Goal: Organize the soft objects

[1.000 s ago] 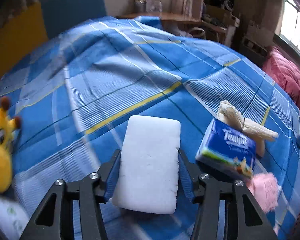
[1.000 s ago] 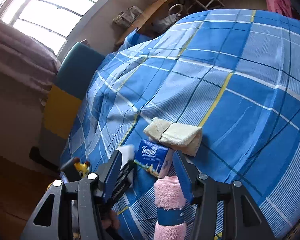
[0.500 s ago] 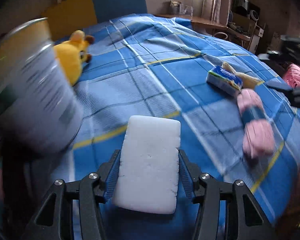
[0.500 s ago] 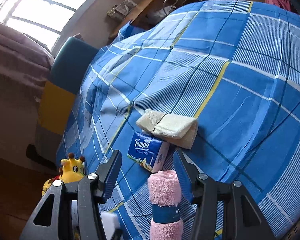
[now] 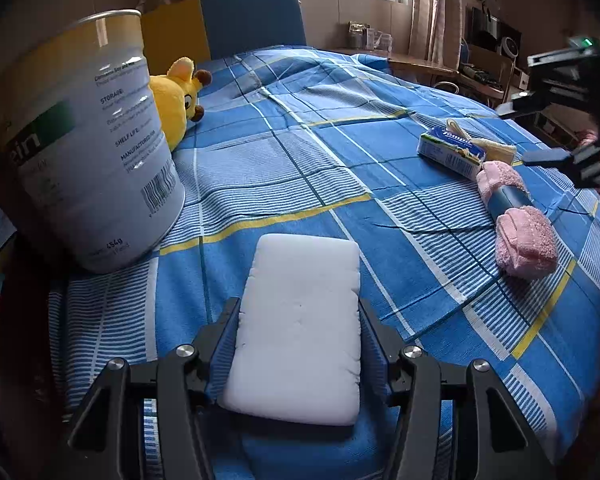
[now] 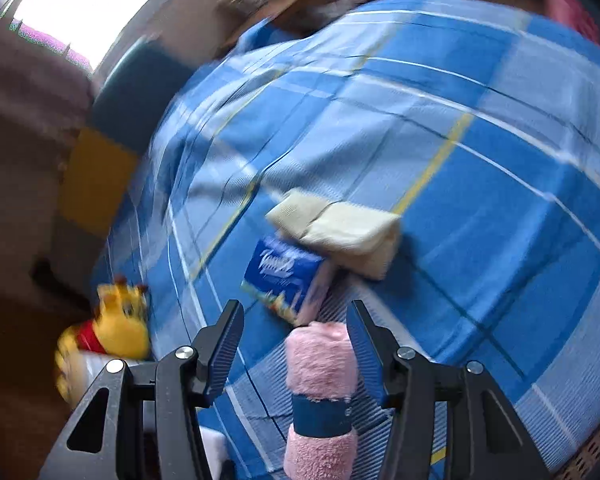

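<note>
My left gripper [image 5: 299, 314] is shut on a white sponge [image 5: 300, 344], held low over the blue plaid bed [image 5: 284, 168]. A tall white and green can [image 5: 84, 148] stands close at its left. A pink rolled towel [image 5: 516, 220] with a blue band lies at the right. Beyond the towel are a blue tissue pack [image 5: 450, 150] and a folded cream cloth [image 5: 496, 148]. My right gripper [image 6: 296, 332] hovers open over the pink towel [image 6: 320, 380], whose far end shows between the fingers without being pressed. The tissue pack [image 6: 284, 276] and cream cloth [image 6: 340, 232] lie just ahead of it.
A yellow plush toy [image 5: 172, 100] lies behind the can, near the blue and yellow headboard [image 5: 252, 20]. The right gripper [image 5: 548, 132] shows at the far right of the left wrist view. A desk with clutter [image 5: 420, 60] stands past the bed. The right wrist view is blurred.
The left gripper carried the sponge leftward, away from the tissue pack, until the can and plush toy came into view. The right gripper shifted slightly over the pink towel and rolled a little.
</note>
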### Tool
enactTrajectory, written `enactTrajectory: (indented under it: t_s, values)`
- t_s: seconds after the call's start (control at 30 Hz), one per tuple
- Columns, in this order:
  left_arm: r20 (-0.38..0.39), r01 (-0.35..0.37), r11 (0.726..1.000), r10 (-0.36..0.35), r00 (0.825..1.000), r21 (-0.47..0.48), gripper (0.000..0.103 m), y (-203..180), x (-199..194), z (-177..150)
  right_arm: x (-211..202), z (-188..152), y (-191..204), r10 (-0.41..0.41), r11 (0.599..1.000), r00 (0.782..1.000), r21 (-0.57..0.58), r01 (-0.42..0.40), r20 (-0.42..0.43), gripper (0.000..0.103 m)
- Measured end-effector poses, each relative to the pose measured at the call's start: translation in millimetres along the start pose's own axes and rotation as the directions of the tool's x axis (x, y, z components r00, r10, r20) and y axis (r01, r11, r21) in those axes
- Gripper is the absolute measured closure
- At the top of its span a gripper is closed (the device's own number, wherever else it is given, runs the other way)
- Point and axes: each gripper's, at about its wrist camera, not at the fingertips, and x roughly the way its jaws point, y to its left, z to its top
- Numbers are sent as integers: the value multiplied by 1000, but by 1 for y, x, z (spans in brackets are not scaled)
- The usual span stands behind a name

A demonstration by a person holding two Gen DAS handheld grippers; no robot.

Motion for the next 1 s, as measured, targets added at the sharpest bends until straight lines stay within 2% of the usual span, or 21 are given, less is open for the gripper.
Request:
enactTrajectory:
  t_s: [0.1,0.2,0.37,0.43,0.5,0.63,0.73,0.83,0.9,1.0]
  values:
    - [2,9,1000,-8,1000,-8,46,2,1,0,13,5,32,-61,981,998,-184,54,-35,49]
    - [3,18,1000,-18,1000,-15,46,3,1,0,29,12,64,-116,924,992,-372,89,-51,48]
    - [5,49,998,-48,999,-39,46,7,2,0,69,18,96,-259,773,961,-618,144,-99,47]
    - [5,55,998,-55,998,-43,46,8,2,0,81,17,100,-338,686,938,-703,188,-79,46]
    - [7,55,998,-54,998,-42,46,8,2,0,90,15,99,-376,640,922,-746,185,-94,45]
    - [9,58,997,-58,998,-44,46,8,2,0,104,12,93,-438,585,894,-784,207,-92,44]
    - [9,58,997,-58,998,-44,46,8,2,-1,112,10,86,-451,590,887,-778,214,-98,45]
    - [11,56,998,-56,998,-42,46,8,2,-1,108,4,88,-429,595,901,-770,229,-64,47]
    - [12,54,998,-54,998,-41,46,8,2,-1,101,-6,98,-392,595,920,-770,229,-29,47]
    - [12,55,998,-54,998,-41,46,8,1,-1,92,-29,109,-285,646,957,-746,161,-41,47]
